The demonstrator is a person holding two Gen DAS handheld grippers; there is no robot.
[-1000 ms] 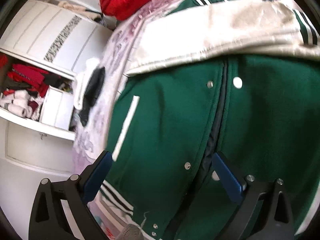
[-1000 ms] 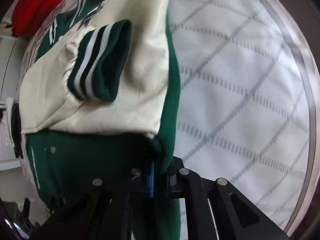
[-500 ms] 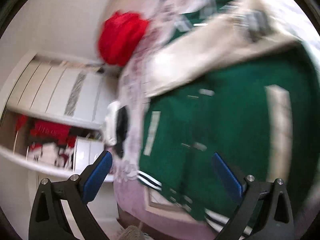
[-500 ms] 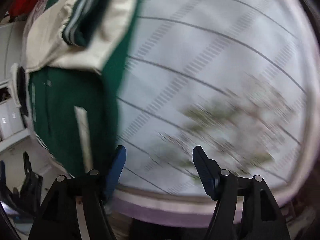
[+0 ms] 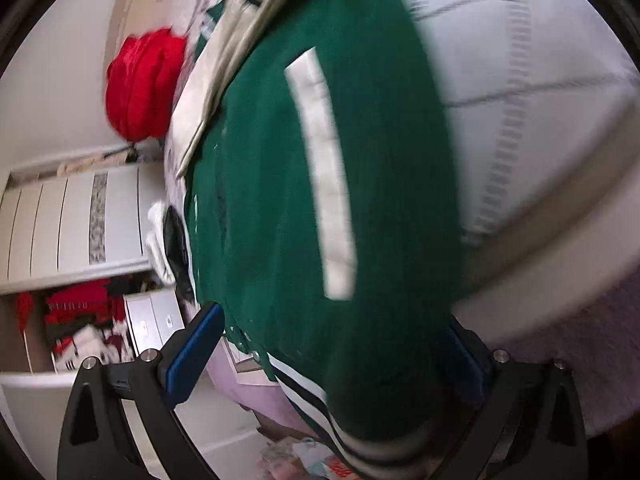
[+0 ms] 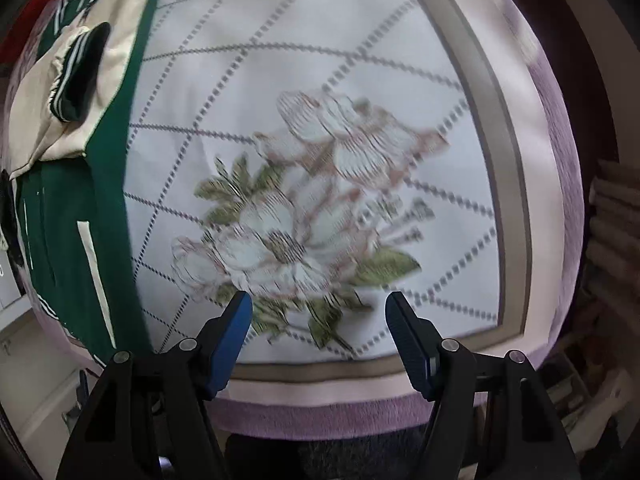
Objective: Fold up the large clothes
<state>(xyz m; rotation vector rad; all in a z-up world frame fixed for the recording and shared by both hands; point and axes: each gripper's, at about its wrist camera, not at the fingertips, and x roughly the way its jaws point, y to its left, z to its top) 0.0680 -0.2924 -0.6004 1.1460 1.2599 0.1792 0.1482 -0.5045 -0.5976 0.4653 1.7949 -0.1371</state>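
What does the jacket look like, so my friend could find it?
Look at the bed with the flowered white cover. Along its left side lies the jacket: dark green body, cream sleeves folded across it, striped cuffs. It's the only green thing; the bundle beyond it is plain red.

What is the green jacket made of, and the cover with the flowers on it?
The green jacket looks like thick, matte woven cloth, maybe wool or felt: no shine, soft folds. Its cream sleeve looks smoother, possibly faux leather, though that is hard to tell. The flowered cover looks like thin quilted fabric, with dotted stitch lines crossing a printed bloom. Its purple border looks fuzzy, like plush.
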